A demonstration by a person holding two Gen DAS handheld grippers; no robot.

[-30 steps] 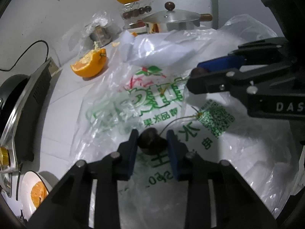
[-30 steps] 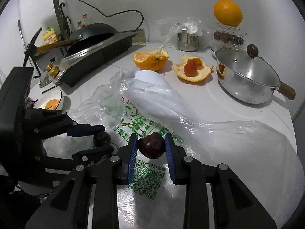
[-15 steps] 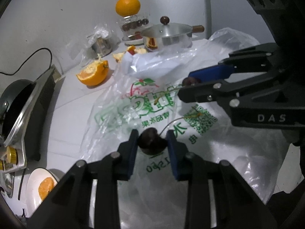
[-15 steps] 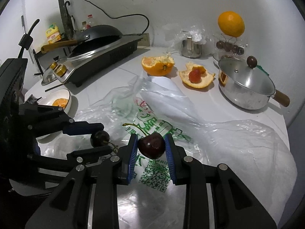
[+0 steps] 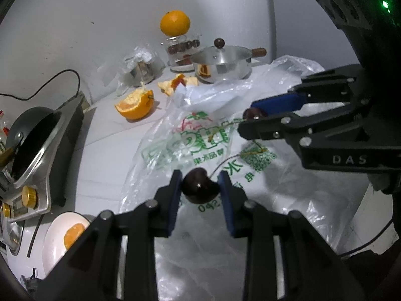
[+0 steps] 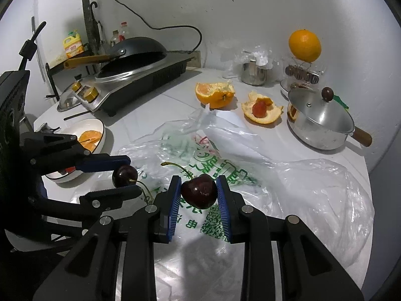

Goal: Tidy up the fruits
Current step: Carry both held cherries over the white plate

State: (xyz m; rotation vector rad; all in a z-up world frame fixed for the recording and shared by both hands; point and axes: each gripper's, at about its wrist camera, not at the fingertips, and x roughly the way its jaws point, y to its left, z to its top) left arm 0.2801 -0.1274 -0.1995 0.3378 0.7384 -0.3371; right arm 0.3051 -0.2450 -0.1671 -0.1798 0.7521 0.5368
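Note:
My left gripper (image 5: 199, 186) is shut on a dark cherry (image 5: 199, 188), held above the printed plastic bag (image 5: 200, 145); its stem curls off to the right. In the right wrist view that same gripper (image 6: 124, 176) comes in from the left with its cherry (image 6: 124, 175). My right gripper (image 6: 199, 193) is shut on a second dark cherry (image 6: 199, 194) with a green stem. From the left wrist view the right gripper (image 5: 253, 115) reaches in from the right, its cherry (image 5: 250, 113) showing at the tips.
A white bowl (image 6: 99, 125) with orange pieces sits at the left by the stove and wok (image 6: 135, 57). A half orange (image 6: 215, 95), peel holding a red fruit (image 6: 260, 109), a lidded steel pot (image 6: 318, 120), a steel cup (image 6: 253, 74) and a whole orange on a glass jar (image 6: 304, 45) stand at the back.
Both grippers have lifted away from the bag, each keeping its cherry; the counter and its objects look farther off and more of the bowl and stove shows.

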